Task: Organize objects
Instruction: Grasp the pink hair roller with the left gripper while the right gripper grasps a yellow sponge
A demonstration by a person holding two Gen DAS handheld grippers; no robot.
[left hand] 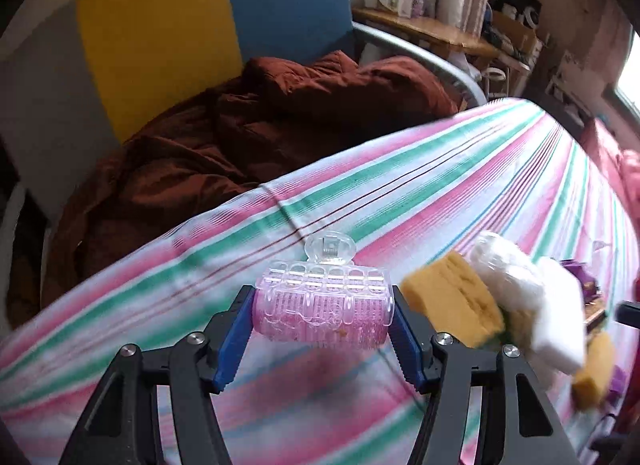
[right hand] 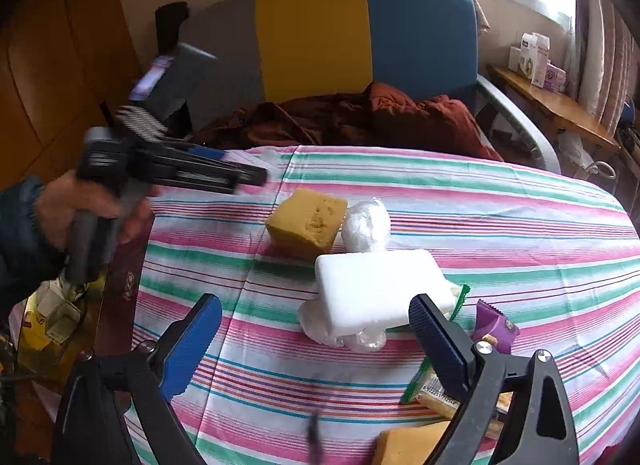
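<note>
Count: two yellow sponges (right hand: 306,223), one white foam block (right hand: 380,289), one pink hair roller (left hand: 322,307) on my striped cloth (right hand: 500,225) | my left gripper (left hand: 322,329): clamped on roller's ends, above cloth | my right gripper (right hand: 316,339): jaws wide apart, holding nothing

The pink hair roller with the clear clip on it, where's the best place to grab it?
By its two flat round ends, coming from above and behind. The pink hair roller lies sideways, so the ends face outward and the clear clip stays free on top. The left gripper already has its jaws pressed on those ends.
</note>
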